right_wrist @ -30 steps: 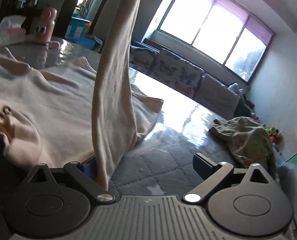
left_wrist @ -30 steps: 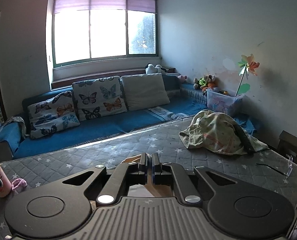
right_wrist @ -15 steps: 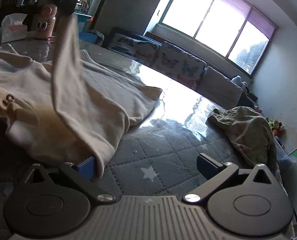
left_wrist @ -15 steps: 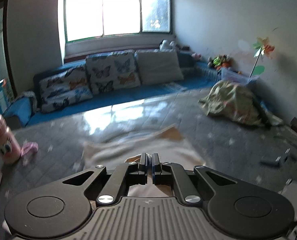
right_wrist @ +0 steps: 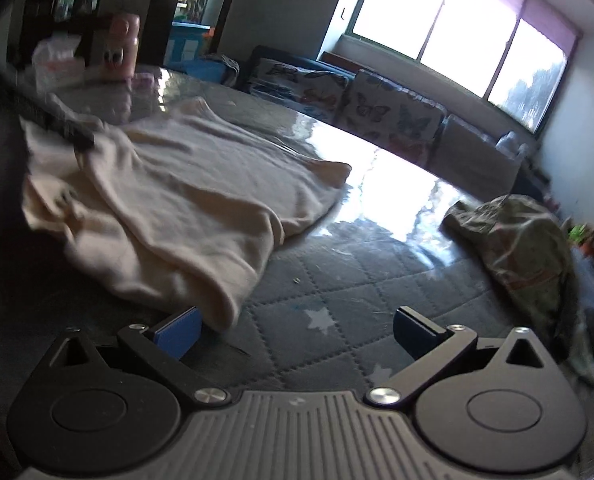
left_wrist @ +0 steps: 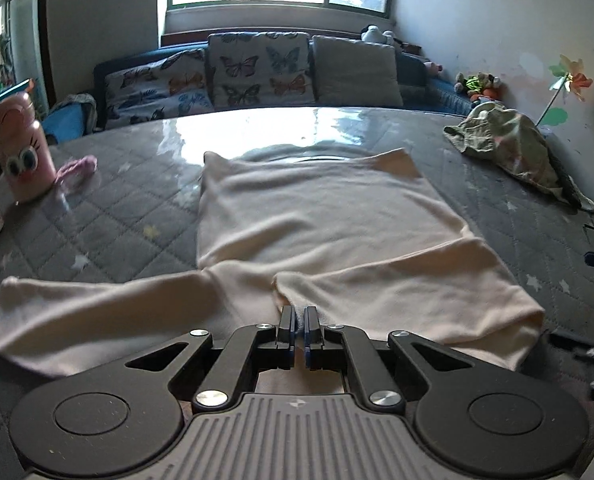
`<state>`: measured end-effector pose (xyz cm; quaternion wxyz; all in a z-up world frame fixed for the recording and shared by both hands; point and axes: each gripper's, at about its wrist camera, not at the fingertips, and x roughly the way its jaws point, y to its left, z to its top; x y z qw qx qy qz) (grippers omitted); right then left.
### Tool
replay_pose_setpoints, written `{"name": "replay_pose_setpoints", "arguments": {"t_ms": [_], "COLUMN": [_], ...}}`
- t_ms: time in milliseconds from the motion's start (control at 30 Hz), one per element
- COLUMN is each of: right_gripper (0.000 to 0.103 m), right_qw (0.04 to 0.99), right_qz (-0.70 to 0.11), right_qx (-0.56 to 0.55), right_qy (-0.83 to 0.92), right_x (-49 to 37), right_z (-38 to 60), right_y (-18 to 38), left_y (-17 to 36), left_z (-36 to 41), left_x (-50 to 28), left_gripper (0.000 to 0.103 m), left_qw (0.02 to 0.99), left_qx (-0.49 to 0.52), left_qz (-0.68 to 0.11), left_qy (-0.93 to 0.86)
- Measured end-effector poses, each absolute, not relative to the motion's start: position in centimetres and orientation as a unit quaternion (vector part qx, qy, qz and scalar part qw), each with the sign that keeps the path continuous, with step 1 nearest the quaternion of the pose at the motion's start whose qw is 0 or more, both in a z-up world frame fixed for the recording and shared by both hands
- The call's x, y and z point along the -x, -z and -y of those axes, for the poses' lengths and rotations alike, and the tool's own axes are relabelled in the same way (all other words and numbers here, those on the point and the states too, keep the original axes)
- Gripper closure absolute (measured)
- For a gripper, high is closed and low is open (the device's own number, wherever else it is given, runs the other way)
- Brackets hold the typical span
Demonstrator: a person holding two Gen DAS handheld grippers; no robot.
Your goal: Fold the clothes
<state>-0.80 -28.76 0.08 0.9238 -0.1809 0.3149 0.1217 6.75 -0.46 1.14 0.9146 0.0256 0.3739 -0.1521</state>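
L gripper (left_wrist: 300, 318) jaws pinched on cream top (left_wrist: 321, 216) sleeve cuff; R gripper (right_wrist: 297, 326) jaws wide, empty. Lay cuff flat w/ sleeve across body, then release.

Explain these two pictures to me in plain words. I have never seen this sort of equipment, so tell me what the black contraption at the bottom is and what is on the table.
No robot is at work here: a person holds a pair of hand-held tongs in each hand, and each has a wide-angle camera looking forward along its fingers. The black shape at the bottom of each picture is that tool itself.

In the left-hand view, the left tongs are shut on the cuff of a sleeve of the cream top, which lies spread on the quilted grey table cover. That sleeve is folded across the body.

In the right-hand view, the right tongs stand open and hold nothing, beside the top's edge.

Also on the table: a crumpled green garment and a pink bottle with cartoon eyes.
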Motion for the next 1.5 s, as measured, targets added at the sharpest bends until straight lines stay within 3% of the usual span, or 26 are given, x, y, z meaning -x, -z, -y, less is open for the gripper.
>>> {"name": "replay_pose_setpoints", "arguments": {"t_ms": [133,533,767,1267,1333,1400,1500], "right_gripper": [0.000,0.000,0.000,0.000,0.000,0.000,0.000], "right_qw": [0.932,0.928,0.923,0.926,0.926,0.926,0.926], "right_qz": [-0.310,-0.337,-0.349,-0.333,-0.337,-0.332,-0.324], "right_qx": [0.145,0.127,0.141,0.142,0.136,0.141,0.150], "right_qy": [-0.121,-0.093,-0.077,-0.102,-0.102,-0.110,-0.121], "right_x": [-0.9,-9.2,-10.6,-9.9,-10.0,-9.6,-9.0], "right_z": [29.1,29.8,30.2,28.4,28.4,27.7,26.7], "right_y": [-2.0,0.3,2.0,1.1,1.1,0.8,0.3], "left_y": [-1.6,-2.0,0.3,0.1,-0.3,-0.7,-0.9], "left_z": [0.7,3.0,3.6,1.3,0.3,-1.0,-3.1], "left_x": [-6.3,-6.5,-7.2,-6.3,-5.9,-5.5,-5.2], "left_gripper": [0.094,0.094,0.094,0.091,0.087,0.075,0.075], "left_qw": [0.921,0.921,0.907,0.914,0.918,0.923,0.929], "left_qx": [-0.029,-0.050,-0.058,-0.032,-0.025,-0.018,-0.009], "left_qz": [-0.362,-0.340,-0.371,-0.365,-0.361,-0.356,-0.351], "left_qy": [0.142,0.184,0.190,0.175,0.163,0.146,0.115]}}
